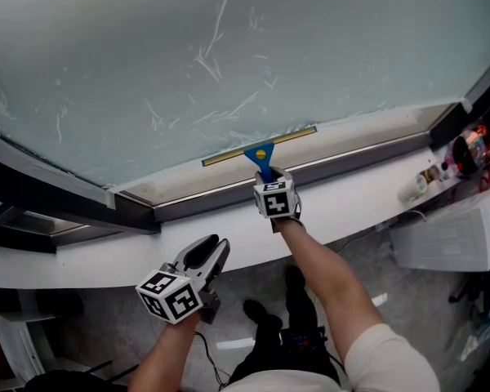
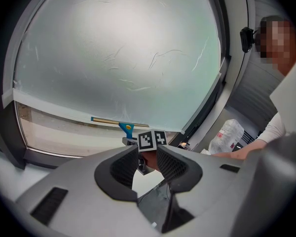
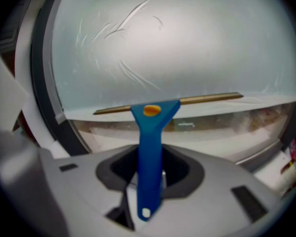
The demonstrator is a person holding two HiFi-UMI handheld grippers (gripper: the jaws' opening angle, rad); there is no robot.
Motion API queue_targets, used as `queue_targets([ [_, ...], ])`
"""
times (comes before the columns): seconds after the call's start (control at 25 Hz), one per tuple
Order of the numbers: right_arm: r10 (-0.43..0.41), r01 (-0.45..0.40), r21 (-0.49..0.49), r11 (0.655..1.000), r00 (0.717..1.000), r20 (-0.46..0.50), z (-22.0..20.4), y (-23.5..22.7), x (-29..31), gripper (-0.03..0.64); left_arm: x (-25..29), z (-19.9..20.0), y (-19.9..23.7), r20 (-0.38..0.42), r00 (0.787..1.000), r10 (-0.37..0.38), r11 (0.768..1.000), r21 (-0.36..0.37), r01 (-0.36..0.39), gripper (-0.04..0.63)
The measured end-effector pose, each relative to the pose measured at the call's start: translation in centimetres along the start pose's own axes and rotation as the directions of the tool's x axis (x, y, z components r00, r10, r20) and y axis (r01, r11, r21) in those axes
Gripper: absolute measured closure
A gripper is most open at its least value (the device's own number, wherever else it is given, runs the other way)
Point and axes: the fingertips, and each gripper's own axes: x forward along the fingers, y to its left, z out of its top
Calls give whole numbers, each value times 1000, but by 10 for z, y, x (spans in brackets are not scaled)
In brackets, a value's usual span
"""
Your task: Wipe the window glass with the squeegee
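The squeegee (image 1: 260,150) has a blue handle, a yellow button and a long brass-coloured blade. My right gripper (image 1: 268,178) is shut on its handle (image 3: 150,152). The blade (image 3: 168,102) lies across the bottom edge of the frosted window glass (image 1: 229,55), just above the lower frame. The glass carries thin streaks and scratches. My left gripper (image 1: 211,251) hangs lower and to the left, off the window, open with nothing between its fingers (image 2: 173,164). The left gripper view shows the squeegee (image 2: 122,125) and the right gripper's marker cube (image 2: 152,138) ahead.
A dark window frame (image 1: 229,194) and a white sill (image 1: 359,190) run below the glass. Small bottles and clutter (image 1: 461,149) sit at the sill's right end, above a white unit (image 1: 449,235). A person (image 2: 281,83) and a plastic bag (image 2: 228,135) are at the right.
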Motion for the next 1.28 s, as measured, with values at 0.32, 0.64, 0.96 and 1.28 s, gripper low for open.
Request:
queue_targets([
  [0.32,-19,21,21,1000,995,-100,-45,-11,-17,471,-6,-2,1,7,1000,-1,1000,-11,1,457],
  [0.64,72,-70,37,997,996,-51,-44,19,-104,471,-8,8,-9,60,998,-28,998,-59,32,456],
  [0.96,228,-232,13,973,966,121,27,90,-235,471,-10,38,-72,110,973,-204,976,-49,210,429],
  [1.28,363,-360,-55,931,910,199,69,160,-335,471,-43,78,-141,180,902,-393,917,7,398,407],
])
